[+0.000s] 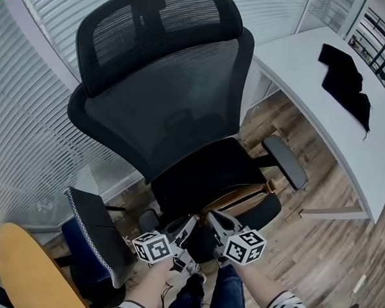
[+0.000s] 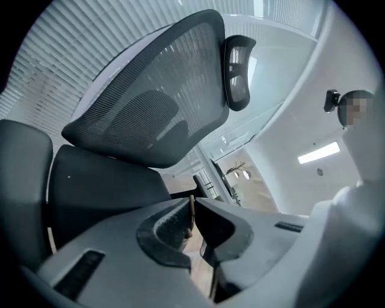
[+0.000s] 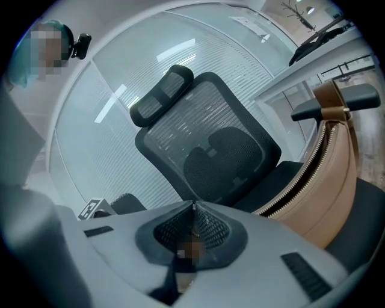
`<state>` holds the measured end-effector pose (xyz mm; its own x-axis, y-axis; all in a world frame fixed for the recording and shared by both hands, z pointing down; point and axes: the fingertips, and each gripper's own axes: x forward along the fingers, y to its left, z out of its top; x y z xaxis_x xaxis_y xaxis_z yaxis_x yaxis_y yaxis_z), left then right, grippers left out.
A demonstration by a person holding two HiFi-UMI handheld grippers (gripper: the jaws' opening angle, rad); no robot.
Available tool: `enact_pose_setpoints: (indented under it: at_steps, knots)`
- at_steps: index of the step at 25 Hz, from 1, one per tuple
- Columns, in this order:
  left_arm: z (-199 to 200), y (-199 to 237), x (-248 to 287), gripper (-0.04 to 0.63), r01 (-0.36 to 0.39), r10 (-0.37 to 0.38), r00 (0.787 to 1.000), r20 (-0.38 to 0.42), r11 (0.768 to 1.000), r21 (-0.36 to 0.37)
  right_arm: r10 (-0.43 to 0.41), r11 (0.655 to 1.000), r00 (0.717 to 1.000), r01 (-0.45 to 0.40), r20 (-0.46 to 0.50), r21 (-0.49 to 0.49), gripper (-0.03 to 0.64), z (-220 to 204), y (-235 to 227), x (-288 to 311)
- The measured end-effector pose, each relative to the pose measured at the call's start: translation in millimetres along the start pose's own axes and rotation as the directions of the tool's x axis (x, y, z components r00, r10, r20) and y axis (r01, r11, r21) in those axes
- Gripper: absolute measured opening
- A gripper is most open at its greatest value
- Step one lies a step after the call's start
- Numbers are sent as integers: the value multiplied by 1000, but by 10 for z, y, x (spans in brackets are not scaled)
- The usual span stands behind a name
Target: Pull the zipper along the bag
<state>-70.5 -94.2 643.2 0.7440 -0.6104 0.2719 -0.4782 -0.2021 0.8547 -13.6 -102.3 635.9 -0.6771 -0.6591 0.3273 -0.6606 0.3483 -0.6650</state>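
Tan bag (image 3: 328, 174) on the chair seat (image 1: 200, 175), zipper (image 3: 299, 180) open; left claw (image 2: 192, 202) pinched narrow on a thin brown tab (image 2: 192, 213); right claw (image 3: 193, 209) closed on a tan bit (image 3: 191, 252), likely the bag's end. Risk: either of the 2 shallow pinches may slip, or the bag may slide across the seat.

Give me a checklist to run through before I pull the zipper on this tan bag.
1. Tan leather bag sits on the black mesh office chair seat: ok.
2. Left gripper pinches a thin brown strip: ok; whether that is the zipper pull: cannot tell.
3. Right gripper shut on a small brown piece: ok.
4. Metal zipper teeth stand open, nothing across them: ok.
5. Chair braced against rolling: cannot tell.
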Motion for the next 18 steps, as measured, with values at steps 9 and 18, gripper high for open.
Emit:
enact_pose_setpoints:
  at_steps: [9,18]
  knots:
    - [-46,43,-98,40,-42,42,999,17,999,-18,-52,993,999,51,6,110,35,-65,-175,-47]
    - [-132,117,-227,40,-85,89,994,56,994,-66,-116,985,993,115,0,127,34,-84,-390,-145]
